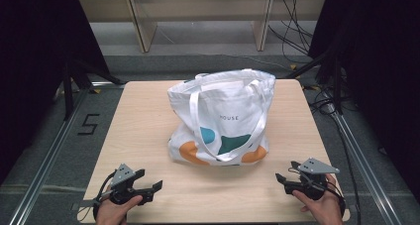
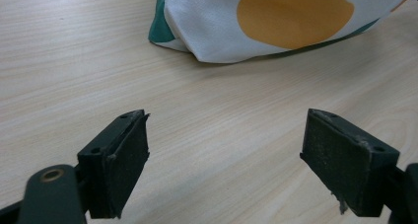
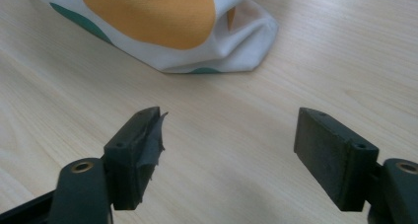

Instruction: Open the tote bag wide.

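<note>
A white tote bag [image 1: 223, 117] with orange and teal shapes and long white handles stands slumped in the middle of the wooden table [image 1: 138, 136]. My left gripper [image 1: 148, 188] rests near the front left edge, open, nothing between its jaws. My right gripper [image 1: 285, 179] sits near the front right edge, also open and holding nothing. In the left gripper view the bag's lower corner [image 2: 276, 21] lies ahead of the open gripper [image 2: 224, 150], well apart. The right gripper view shows the bag's other bottom corner [image 3: 172, 26] beyond the open gripper [image 3: 229, 145].
Black metal frame posts [image 1: 67, 91] and rails flank the table. Cables [image 1: 292, 31] trail on the floor at the back right. A pale wooden shelf frame [image 1: 198, 17] stands behind the table. A "5" marking [image 1: 88, 124] is on the floor at left.
</note>
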Motion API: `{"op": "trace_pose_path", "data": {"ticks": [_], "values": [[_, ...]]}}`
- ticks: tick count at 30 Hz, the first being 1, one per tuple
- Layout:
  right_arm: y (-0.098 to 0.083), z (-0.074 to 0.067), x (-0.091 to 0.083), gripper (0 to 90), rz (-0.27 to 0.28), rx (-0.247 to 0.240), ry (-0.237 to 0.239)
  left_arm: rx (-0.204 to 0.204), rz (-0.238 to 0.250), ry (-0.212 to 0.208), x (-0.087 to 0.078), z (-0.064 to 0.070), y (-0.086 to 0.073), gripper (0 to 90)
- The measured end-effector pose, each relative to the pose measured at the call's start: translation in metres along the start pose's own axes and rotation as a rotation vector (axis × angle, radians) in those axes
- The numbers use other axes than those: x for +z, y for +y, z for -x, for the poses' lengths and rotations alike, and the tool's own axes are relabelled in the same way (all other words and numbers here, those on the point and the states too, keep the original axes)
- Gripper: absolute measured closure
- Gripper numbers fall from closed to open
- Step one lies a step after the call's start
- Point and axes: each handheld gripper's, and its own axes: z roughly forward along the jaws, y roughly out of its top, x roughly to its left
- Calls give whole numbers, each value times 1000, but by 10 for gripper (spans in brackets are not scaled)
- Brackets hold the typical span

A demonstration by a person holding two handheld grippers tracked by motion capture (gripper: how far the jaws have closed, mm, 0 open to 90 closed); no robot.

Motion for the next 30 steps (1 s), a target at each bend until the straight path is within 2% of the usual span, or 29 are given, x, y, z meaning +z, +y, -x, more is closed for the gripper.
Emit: {"op": "trace_pose_path", "data": {"ticks": [1,2,3,4,5,6,8,10,11,12,13,14,16,17,18,19,21,23,24,25,26,27,28,29,30], "values": [[0,2,1,265,11,-26,6,0,0,0,0,0,0,170],[0,3,2,264,5,-26,16,2,5,-4,0,0,1,173],[0,3,1,259,7,-26,13,14,-3,-3,0,-1,1,176],[0,3,1,242,10,-27,11,9,-2,-6,0,-1,1,177],[0,2,1,225,10,-33,-10,11,2,-10,0,0,1,180],[0,1,1,211,8,-18,-14,8,3,-13,0,0,1,191],[1,1,1,175,30,-24,-20,-6,3,-25,0,0,3,198],[2,1,2,161,32,-24,-17,-2,11,-17,0,0,4,211],[3,0,0,160,15,3,-8,8,8,-20,-1,-1,5,228],[4,0,0,169,22,-4,-10,0,14,-25,-1,-1,7,229],[6,3,1,180,29,-40,10,-8,19,-19,-2,0,8,239],[7,0,-1,193,22,5,-4,10,26,-25,-2,0,10,251],[10,3,-1,229,34,-26,-5,4,30,-20,-2,1,14,251],[12,5,-1,245,44,-48,-4,14,30,-29,-2,1,16,263],[14,3,-3,259,39,-14,0,19,32,-37,-1,2,18,295],[16,5,-3,275,47,-23,2,13,38,-36,0,3,20,315],[21,5,-5,324,62,-22,1,38,34,-47,1,3,27,374],[29,7,-6,429,78,-13,41,40,46,-55,3,5,36,402],[34,8,-7,455,92,-23,45,40,61,-61,5,5,41,441],[39,9,-8,475,82,-32,61,50,72,-69,6,5,47,465],[44,9,-7,503,111,-49,49,53,86,-62,7,6,53,501],[50,8,-8,521,107,-49,64,66,94,-66,7,5,59,535],[56,8,-9,549,120,-58,58,65,102,-62,8,6,65,563],[69,9,-10,599,130,-86,73,60,108,-68,10,7,71,635],[69,9,-10,599,130,-86,73,71,107,-67,11,6,77,635]]}}
